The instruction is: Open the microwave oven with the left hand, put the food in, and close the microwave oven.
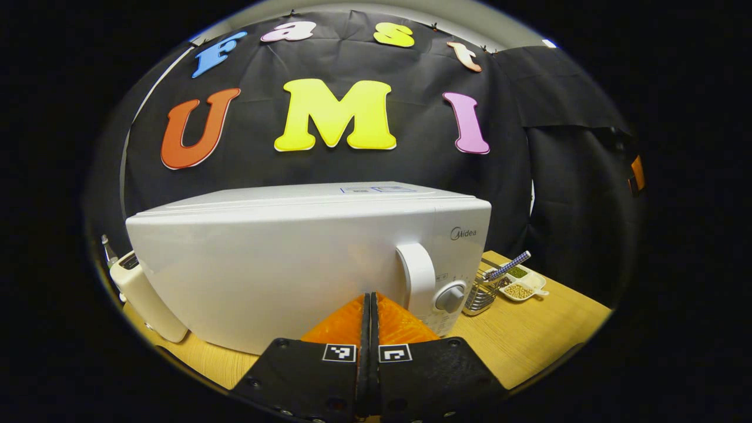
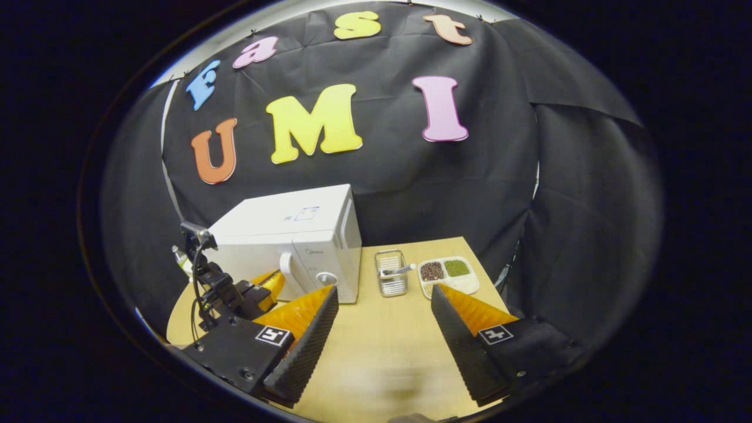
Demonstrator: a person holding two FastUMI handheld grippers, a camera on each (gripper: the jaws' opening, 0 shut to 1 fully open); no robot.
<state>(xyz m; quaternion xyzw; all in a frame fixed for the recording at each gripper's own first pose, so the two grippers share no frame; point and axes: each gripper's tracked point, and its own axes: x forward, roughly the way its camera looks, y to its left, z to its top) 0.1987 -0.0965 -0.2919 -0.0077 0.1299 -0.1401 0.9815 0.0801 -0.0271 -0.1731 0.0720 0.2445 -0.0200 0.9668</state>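
Note:
The white microwave (image 1: 305,258) stands on the wooden table (image 1: 529,335) with its door closed. Its upright white handle (image 1: 418,276) and round knob (image 1: 451,298) are at the door's right side. My left gripper (image 1: 371,296) is shut with nothing in it, close in front of the door and just left of the handle. In the right gripper view the microwave (image 2: 294,247) is at the back left, with the left gripper (image 2: 267,286) in front of it. A divided white dish of food (image 2: 449,275) lies at the back right. My right gripper (image 2: 385,294) hangs open above the table, holding nothing.
A wire basket (image 2: 390,281) with a utensil in it stands between the microwave and the dish; it also shows as the basket (image 1: 480,296) in the left gripper view, beside the dish (image 1: 520,285). A small white appliance (image 1: 144,294) sits left of the microwave.

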